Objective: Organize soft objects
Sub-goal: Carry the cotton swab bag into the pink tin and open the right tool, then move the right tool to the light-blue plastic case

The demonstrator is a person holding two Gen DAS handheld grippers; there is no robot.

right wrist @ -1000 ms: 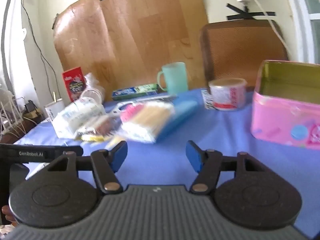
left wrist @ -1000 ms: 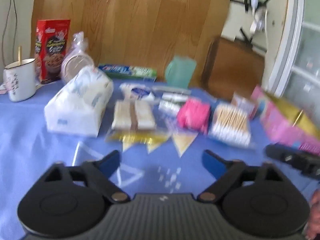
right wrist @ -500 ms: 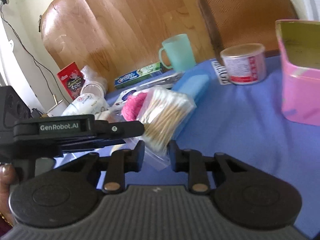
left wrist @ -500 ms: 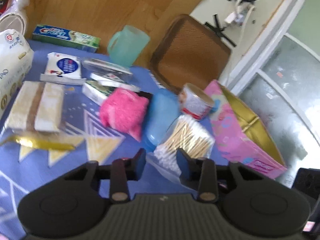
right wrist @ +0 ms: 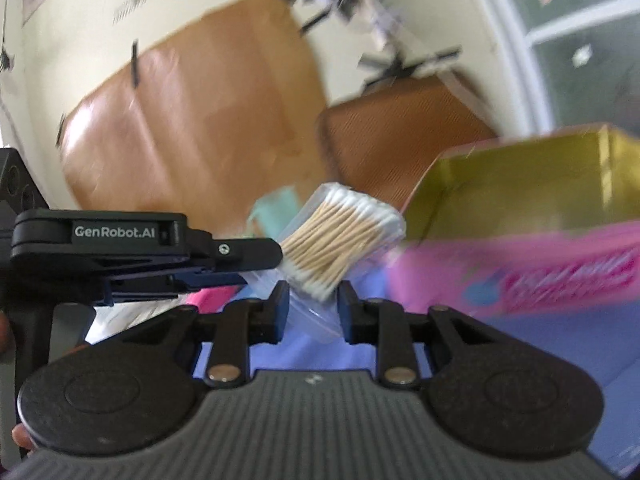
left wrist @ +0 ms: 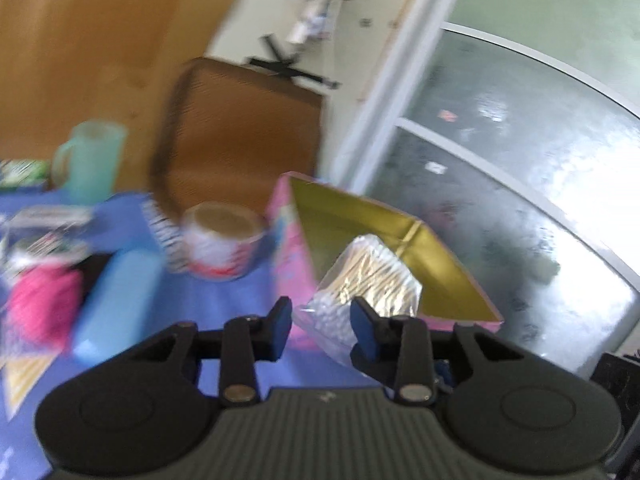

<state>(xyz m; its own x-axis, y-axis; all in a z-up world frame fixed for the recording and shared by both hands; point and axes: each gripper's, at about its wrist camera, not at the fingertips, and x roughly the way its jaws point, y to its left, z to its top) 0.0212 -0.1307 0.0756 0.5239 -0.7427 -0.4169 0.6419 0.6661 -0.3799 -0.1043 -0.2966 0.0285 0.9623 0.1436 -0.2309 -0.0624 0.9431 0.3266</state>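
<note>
A clear bag of cotton swabs (left wrist: pixel 362 280) (right wrist: pixel 340 244) hangs in the air, held by both grippers. My left gripper (left wrist: pixel 323 326) is shut on the bag's lower plastic edge, and it shows from the side in the right wrist view (right wrist: pixel 240 258). My right gripper (right wrist: pixel 313 306) is shut on the bag's bottom corner. The bag is beside the near rim of the open pink tin with a gold inside (left wrist: pixel 436 264) (right wrist: pixel 520 196), which stands on the blue cloth (left wrist: pixel 224 292).
On the cloth to the left lie a light blue case (left wrist: pixel 120 292), a pink fluffy item (left wrist: pixel 40 308), a round printed tin (left wrist: pixel 222 244) and a green mug (left wrist: pixel 90 160). A brown chair back (left wrist: pixel 240 132) stands behind the table. Glass panes are at right.
Both grippers closed on the cotton swab bag, lifted it off the cloth and carried it right, up to the pink tin. Both views swung right.
</note>
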